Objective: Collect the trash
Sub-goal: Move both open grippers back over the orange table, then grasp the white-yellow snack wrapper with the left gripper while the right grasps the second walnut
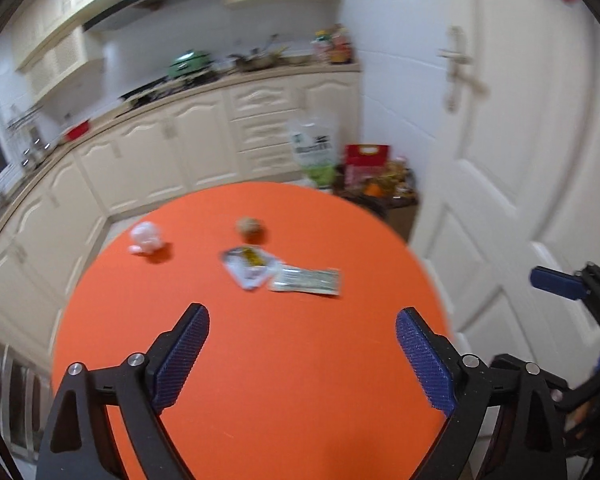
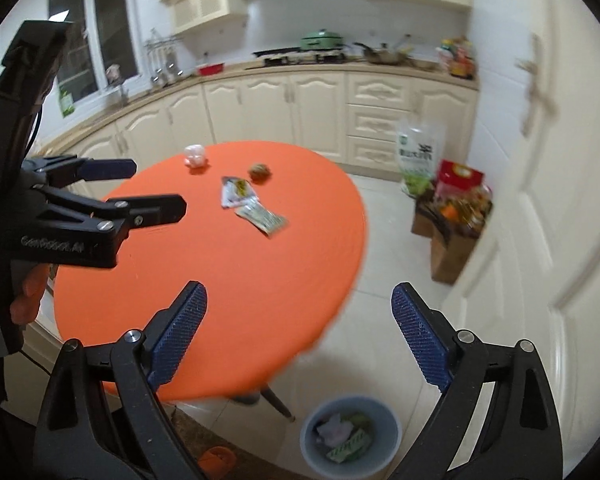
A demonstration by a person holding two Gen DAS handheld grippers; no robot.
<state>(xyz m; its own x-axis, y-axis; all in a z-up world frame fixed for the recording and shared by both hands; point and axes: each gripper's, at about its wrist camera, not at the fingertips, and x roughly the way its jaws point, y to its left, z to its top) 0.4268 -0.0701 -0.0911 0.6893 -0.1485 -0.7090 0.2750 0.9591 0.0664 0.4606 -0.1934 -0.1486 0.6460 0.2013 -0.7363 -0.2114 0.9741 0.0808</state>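
On the round orange table [image 1: 260, 360] [image 2: 240, 272] lie a crumpled white tissue [image 1: 146, 237] [image 2: 195, 155], a brown crumpled ball [image 1: 251, 229] [image 2: 259, 171], a torn white wrapper [image 1: 249, 266] [image 2: 235, 192] and a flat green-white packet [image 1: 306, 280] [image 2: 264, 218]. My left gripper [image 1: 302, 328] [image 2: 156, 188] is open and empty above the near part of the table. My right gripper [image 2: 299, 308] is open and empty over the table's right edge; one of its blue fingers [image 1: 556, 281] shows in the left wrist view. A grey bin [image 2: 350, 438] holding some trash stands on the floor below.
Cream kitchen cabinets [image 2: 300, 108] with a cluttered countertop run behind the table. A white door [image 1: 520, 160] is on the right. A green-white bag [image 2: 418, 156] and a box of groceries [image 2: 456, 216] stand on the floor by the door.
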